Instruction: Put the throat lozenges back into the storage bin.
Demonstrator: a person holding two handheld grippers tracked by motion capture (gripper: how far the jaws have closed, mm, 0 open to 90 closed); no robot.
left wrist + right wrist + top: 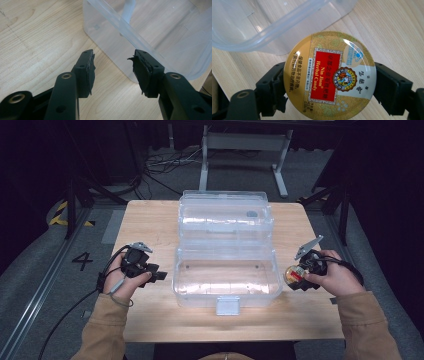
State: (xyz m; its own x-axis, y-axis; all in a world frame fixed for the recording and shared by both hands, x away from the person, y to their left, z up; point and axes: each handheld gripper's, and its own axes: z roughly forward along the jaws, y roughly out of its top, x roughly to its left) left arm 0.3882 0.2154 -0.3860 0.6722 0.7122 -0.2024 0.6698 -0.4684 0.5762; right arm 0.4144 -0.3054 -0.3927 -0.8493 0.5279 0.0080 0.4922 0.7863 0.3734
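A clear plastic storage box stands open in the middle of the wooden table, its lid thrown back. My right gripper is just right of the box and is shut on a round gold candy tin with a red label, held flat between the two pads above the tabletop. The tin faces up beside the box's right wall. My left gripper stands open with nothing between its pads, pointing at the box's near left corner. In the high view the left gripper is left of the box.
The wooden table has bare wood on both sides of the box. A grey latch sticks out from the box's front wall. A small grey object shows in the lid. Cables and stand legs lie on the floor beyond the table.
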